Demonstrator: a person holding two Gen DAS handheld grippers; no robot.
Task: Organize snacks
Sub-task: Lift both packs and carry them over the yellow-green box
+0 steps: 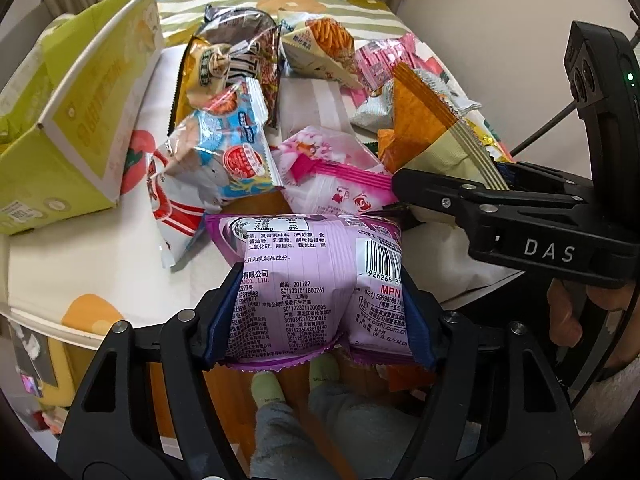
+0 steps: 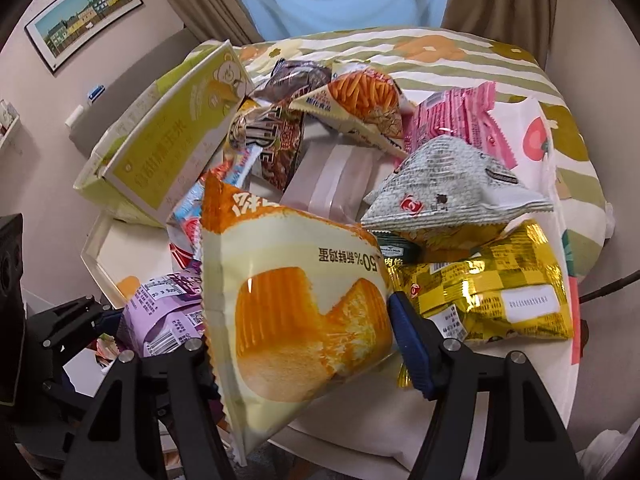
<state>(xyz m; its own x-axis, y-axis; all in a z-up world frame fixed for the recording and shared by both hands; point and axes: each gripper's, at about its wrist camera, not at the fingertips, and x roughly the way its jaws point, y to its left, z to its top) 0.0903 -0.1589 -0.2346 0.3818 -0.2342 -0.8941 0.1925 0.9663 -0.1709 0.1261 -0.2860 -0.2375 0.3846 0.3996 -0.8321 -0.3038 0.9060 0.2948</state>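
Observation:
My left gripper (image 1: 318,312) is shut on a purple snack bag (image 1: 320,276), held at the table's near edge with its back label facing me; the bag also shows in the right wrist view (image 2: 160,312). My right gripper (image 2: 304,340) is shut on an orange and cream cake bag (image 2: 292,292), lifted above the table; this bag also shows in the left wrist view (image 1: 436,136), sticking up from the right gripper (image 1: 460,192). A pile of snack bags (image 1: 248,92) lies on the table. An open yellow-green cardboard box (image 1: 84,120) stands at the left.
A gold foil bag (image 2: 492,292), a grey-white bag (image 2: 452,188), a pink wafer pack (image 2: 452,120) and a carrot-stick bag (image 2: 360,96) lie on the patterned tablecloth (image 2: 440,52). My legs (image 1: 304,420) show below the table edge. A curtain and a wall picture (image 2: 80,12) stand behind.

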